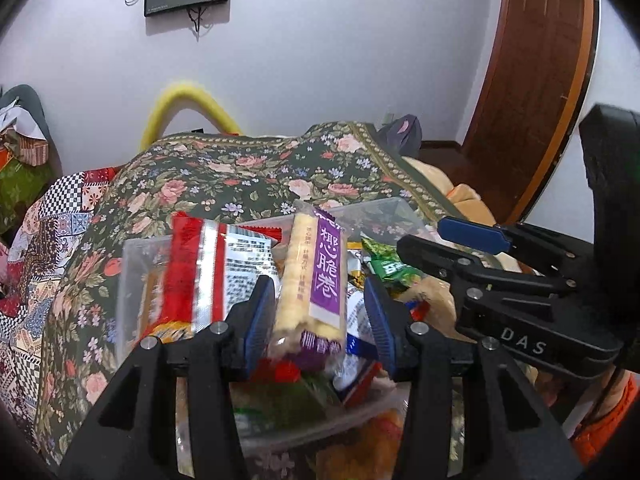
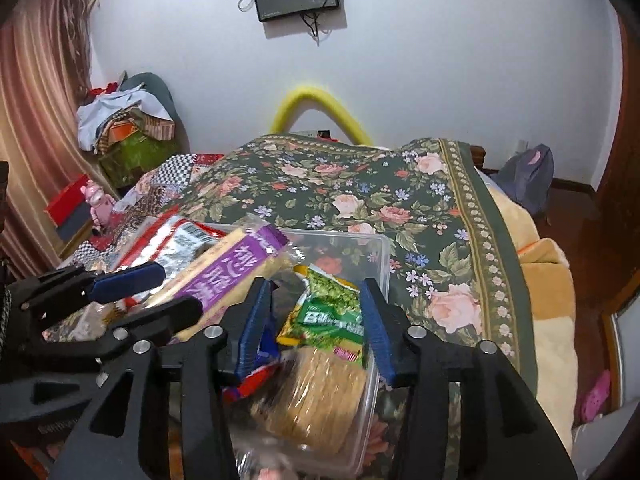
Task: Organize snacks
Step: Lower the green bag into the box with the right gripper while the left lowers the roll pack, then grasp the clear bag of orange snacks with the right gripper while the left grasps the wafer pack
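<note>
A clear plastic box (image 1: pixel 132 280) (image 2: pixel 380 248) full of snack packs stands on a floral bedspread. My left gripper (image 1: pixel 318 280) (image 2: pixel 180 290) has a long purple-and-yellow roll pack (image 1: pixel 316 276) (image 2: pixel 236 272) between its blue pads. The pack leans against the left pad, and a narrow gap shows at the right pad. My right gripper (image 2: pixel 314 284) (image 1: pixel 420 236) stands open over the box's right end. A green snack pack (image 2: pixel 328 312) (image 1: pixel 392 268) lies loose between its fingers, on top of a round cracker pack (image 2: pixel 320 392). A red-and-silver pack (image 1: pixel 200 272) (image 2: pixel 180 236) leans in the box's left end.
The floral bedspread (image 2: pixel 360 184) stretches behind the box, with a checked quilt (image 1: pixel 60 200) to its left. A yellow foam tube (image 2: pixel 312 96) arches at the far wall. A heap of clothes (image 2: pixel 124 120) and a pink toy (image 2: pixel 98 204) are at the left, a brown door (image 1: pixel 540 80) at the right.
</note>
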Action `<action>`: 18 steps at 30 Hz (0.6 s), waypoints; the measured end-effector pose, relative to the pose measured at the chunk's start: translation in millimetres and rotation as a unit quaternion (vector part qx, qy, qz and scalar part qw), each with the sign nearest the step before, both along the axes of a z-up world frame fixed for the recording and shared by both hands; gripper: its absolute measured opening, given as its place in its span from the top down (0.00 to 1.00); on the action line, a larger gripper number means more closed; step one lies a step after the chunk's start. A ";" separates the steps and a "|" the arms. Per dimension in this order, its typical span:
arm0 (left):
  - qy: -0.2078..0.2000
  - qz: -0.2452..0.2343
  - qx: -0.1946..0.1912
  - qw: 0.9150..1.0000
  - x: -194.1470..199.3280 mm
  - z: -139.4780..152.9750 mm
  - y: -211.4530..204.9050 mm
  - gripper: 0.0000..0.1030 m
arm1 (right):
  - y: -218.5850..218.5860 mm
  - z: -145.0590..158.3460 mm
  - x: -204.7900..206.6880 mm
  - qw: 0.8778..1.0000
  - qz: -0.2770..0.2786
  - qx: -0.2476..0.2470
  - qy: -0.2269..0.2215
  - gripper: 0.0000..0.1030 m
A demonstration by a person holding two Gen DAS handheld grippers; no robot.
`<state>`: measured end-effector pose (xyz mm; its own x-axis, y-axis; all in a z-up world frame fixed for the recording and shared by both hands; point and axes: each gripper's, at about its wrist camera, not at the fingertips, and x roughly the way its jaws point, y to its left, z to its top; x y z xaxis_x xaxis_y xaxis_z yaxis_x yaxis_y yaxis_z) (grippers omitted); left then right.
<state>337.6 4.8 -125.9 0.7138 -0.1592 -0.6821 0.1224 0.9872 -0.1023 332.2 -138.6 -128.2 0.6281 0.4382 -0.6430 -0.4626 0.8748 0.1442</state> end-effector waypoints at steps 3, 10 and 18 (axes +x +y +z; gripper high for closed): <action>-0.008 0.001 -0.001 1.000 -16.1 10.3 5.8 0.52 | -2.1 6.5 -12.3 1.000 0.004 0.006 -0.008 0.50; -0.014 0.001 0.008 1.000 -63.0 18.9 23.3 0.46 | -0.1 8.6 -47.1 0.999 0.028 0.012 -0.010 0.45; 0.034 -0.006 0.011 0.999 -110.6 -13.5 34.5 0.42 | 4.6 -13.3 -86.2 0.998 0.052 0.012 0.024 0.40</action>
